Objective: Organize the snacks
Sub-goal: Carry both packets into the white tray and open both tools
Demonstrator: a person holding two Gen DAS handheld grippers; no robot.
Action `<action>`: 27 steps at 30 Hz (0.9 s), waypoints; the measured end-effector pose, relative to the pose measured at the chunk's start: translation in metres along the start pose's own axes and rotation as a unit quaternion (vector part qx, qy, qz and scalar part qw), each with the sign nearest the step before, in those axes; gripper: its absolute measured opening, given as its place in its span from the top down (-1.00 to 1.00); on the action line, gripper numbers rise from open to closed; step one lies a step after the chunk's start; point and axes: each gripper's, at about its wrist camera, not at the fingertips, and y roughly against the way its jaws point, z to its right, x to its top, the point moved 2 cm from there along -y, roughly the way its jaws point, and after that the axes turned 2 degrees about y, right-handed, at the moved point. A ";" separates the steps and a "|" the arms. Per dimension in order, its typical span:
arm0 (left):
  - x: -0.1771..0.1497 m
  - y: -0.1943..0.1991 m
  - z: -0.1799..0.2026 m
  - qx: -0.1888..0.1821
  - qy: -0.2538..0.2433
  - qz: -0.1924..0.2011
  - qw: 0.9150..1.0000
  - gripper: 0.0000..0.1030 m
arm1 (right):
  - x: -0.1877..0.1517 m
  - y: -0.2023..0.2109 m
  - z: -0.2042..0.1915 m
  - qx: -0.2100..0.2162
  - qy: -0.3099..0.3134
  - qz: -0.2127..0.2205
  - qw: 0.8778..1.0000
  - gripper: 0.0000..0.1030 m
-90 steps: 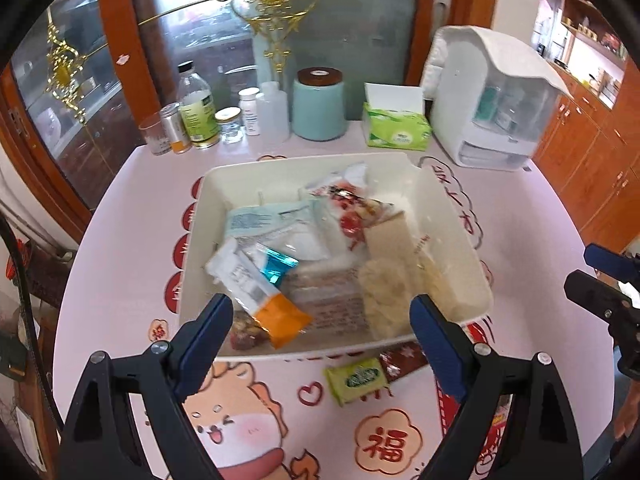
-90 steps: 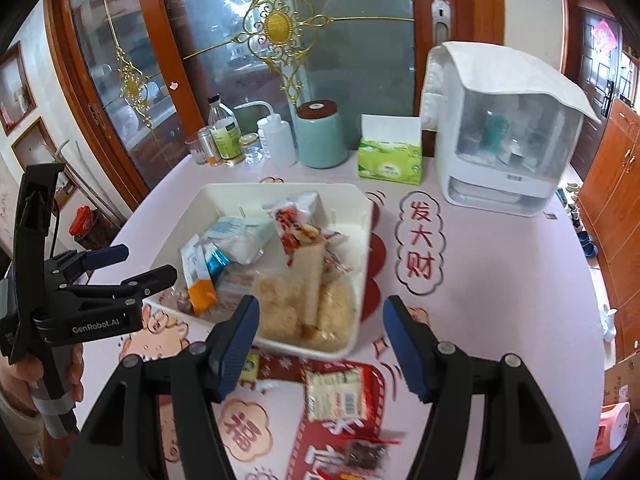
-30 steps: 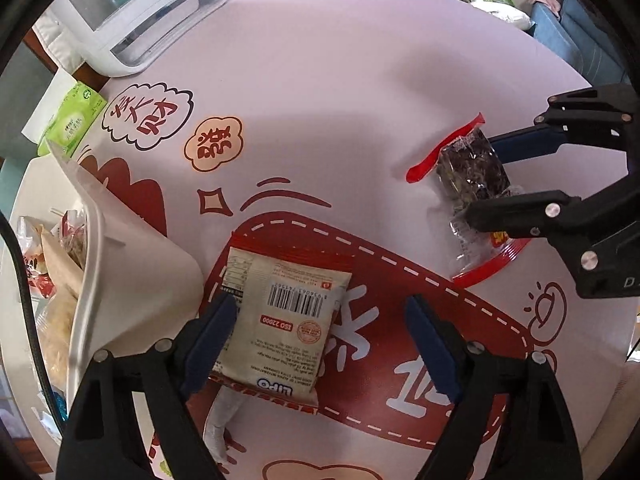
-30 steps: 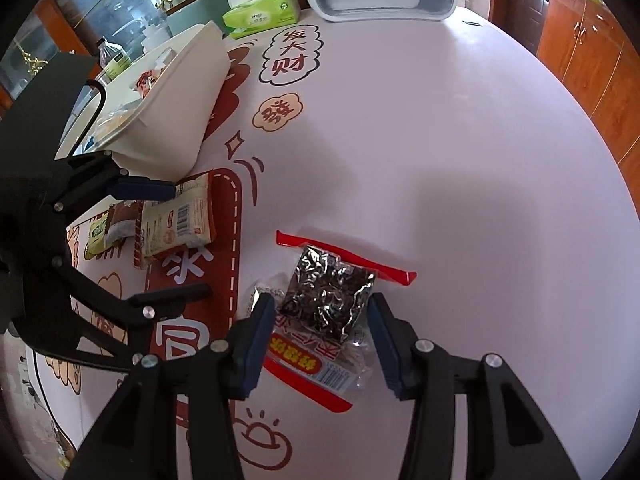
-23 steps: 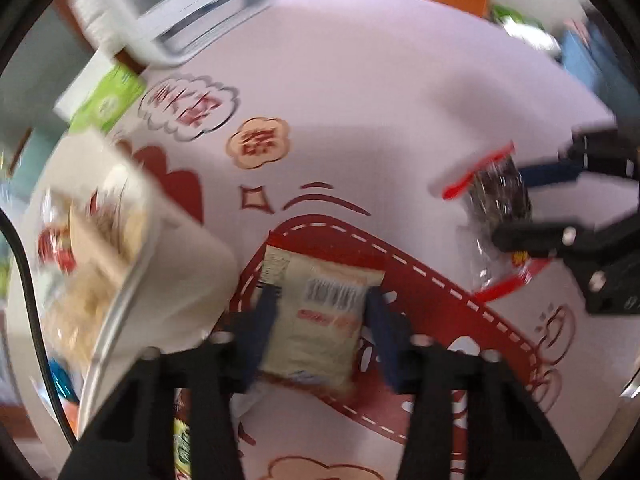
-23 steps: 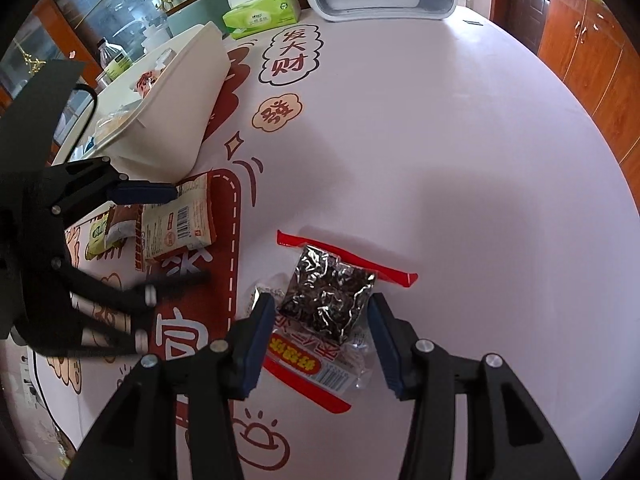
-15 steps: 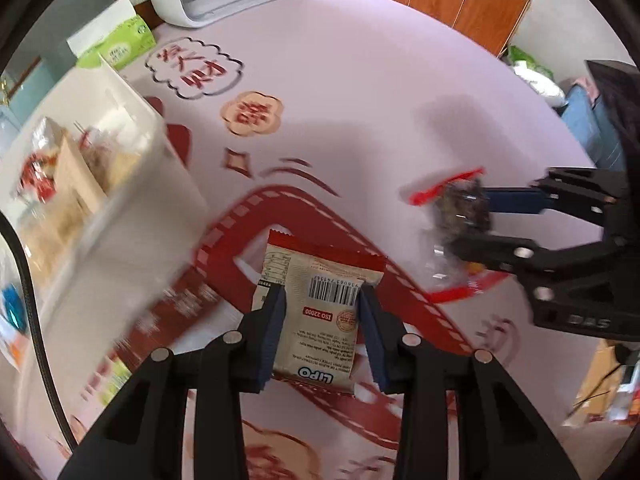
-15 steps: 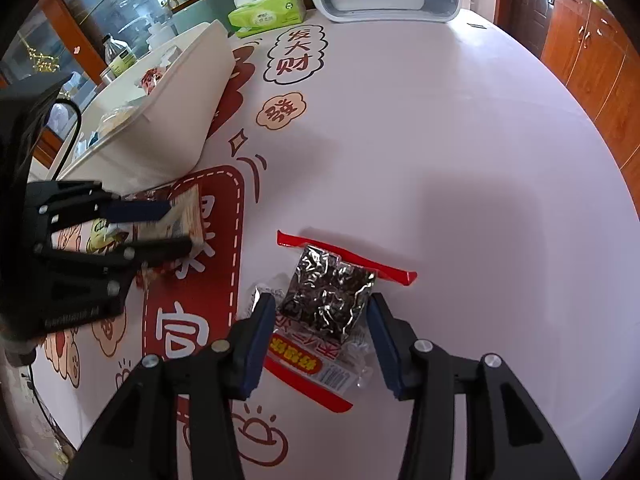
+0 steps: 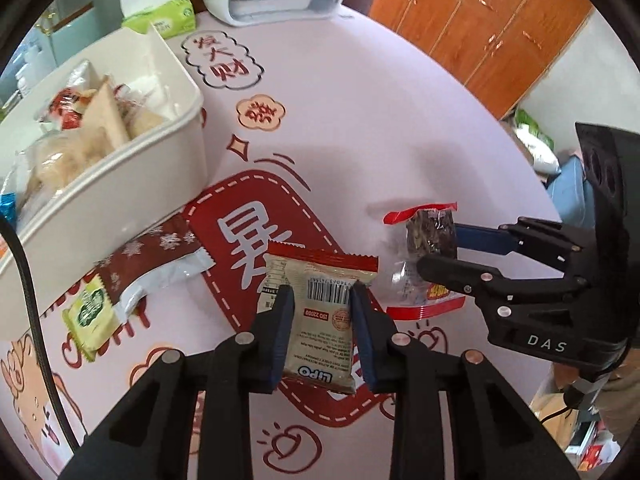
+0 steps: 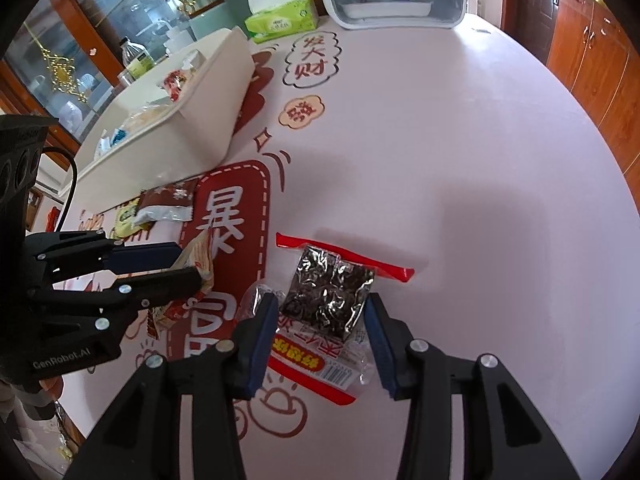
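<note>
The right hand-held gripper [image 10: 322,322] clamps a dark snack packet [image 10: 326,298] on the worktop [image 10: 460,140]; its jaws have just been closing.

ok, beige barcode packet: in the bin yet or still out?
Out. The beige packet is clamped in the left gripper, clear of the white bin, whose snacks sit inside.

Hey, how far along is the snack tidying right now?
Done: the white bin already holds several snacks. In hand: left claw grips the beige cracker packet; right claw grips the dark snack bag. Left: the brown packet and green packet beside the bin.
</note>
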 end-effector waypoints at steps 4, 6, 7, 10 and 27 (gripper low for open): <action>0.000 0.026 -0.006 -0.008 0.020 0.029 0.999 0.47 | 0.003 0.010 -0.006 0.009 0.005 0.008 1.000 0.14; -0.002 0.046 -0.005 -0.009 0.026 0.045 0.999 0.47 | 0.006 0.017 -0.011 0.014 0.010 0.013 1.000 0.14; -0.002 0.055 -0.006 -0.009 0.029 0.052 0.998 0.47 | 0.008 0.019 -0.014 0.016 0.014 0.016 1.000 0.14; -0.001 0.085 -0.015 -0.005 0.041 0.079 0.996 0.47 | 0.016 0.031 -0.026 0.020 0.032 0.026 0.999 0.14; 0.065 0.276 -0.121 0.114 0.076 0.235 0.962 0.47 | 0.169 0.133 -0.141 0.015 0.170 0.165 0.971 0.13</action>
